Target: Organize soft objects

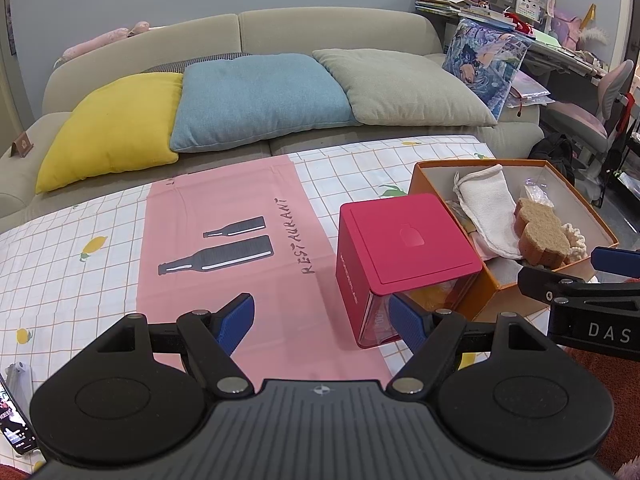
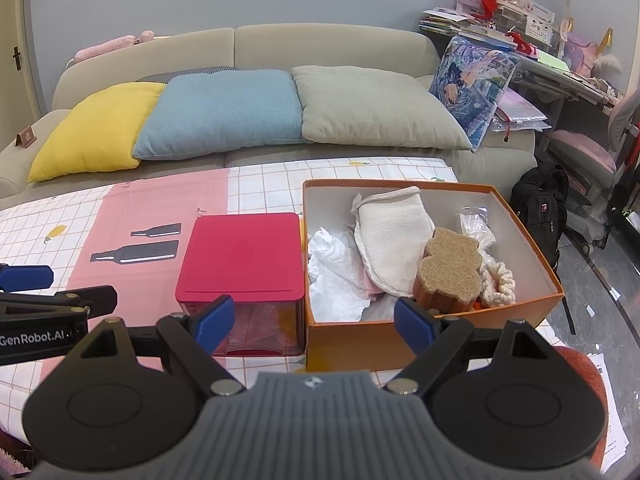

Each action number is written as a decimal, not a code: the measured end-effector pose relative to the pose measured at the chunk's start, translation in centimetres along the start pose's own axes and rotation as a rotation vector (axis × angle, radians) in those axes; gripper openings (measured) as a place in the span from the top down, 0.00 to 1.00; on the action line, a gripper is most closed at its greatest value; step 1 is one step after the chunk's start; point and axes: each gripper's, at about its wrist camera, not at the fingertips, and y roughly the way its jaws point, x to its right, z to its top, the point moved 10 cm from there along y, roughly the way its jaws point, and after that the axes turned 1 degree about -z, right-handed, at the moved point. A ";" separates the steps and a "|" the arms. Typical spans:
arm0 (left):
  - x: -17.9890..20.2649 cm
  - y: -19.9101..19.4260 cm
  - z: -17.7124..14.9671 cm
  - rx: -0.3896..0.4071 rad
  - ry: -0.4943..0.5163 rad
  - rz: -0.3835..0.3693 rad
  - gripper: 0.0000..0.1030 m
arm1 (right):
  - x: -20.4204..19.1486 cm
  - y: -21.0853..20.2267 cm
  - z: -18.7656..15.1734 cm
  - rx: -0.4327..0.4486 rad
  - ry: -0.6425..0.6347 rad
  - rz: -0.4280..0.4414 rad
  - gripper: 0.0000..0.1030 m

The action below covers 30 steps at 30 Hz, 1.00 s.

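Note:
An orange box (image 2: 436, 322) stands on the table and holds soft things: a white cloth mitt (image 2: 394, 236), a bear-shaped sponge (image 2: 448, 270), crumpled white tissue (image 2: 334, 270) and a knitted cream piece (image 2: 498, 280). A red-lidded clear box (image 2: 240, 258) stands just left of it. My right gripper (image 2: 314, 320) is open and empty in front of both boxes. My left gripper (image 1: 326, 316) is open and empty, near the red box (image 1: 404, 244), left of the orange box (image 1: 500, 298). The sponge (image 1: 544, 234) and mitt (image 1: 488, 206) also show in the left wrist view.
The table has a checked cloth with a pink mat (image 1: 236, 240). Behind it is a beige sofa (image 1: 240, 28) with yellow, blue and grey cushions. A cluttered desk (image 2: 540, 56), chair and black backpack (image 2: 540, 200) stand at right. A phone (image 1: 12, 420) lies at the table's left.

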 end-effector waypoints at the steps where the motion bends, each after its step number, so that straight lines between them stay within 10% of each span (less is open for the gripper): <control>1: 0.0 0.0 0.0 0.000 0.000 0.000 0.13 | 0.0 0.0 0.0 0.001 0.000 0.000 0.17; 30: 0.0 -0.4 0.3 0.009 0.008 0.008 0.13 | 0.0 0.4 -0.3 -0.015 -0.008 0.009 0.17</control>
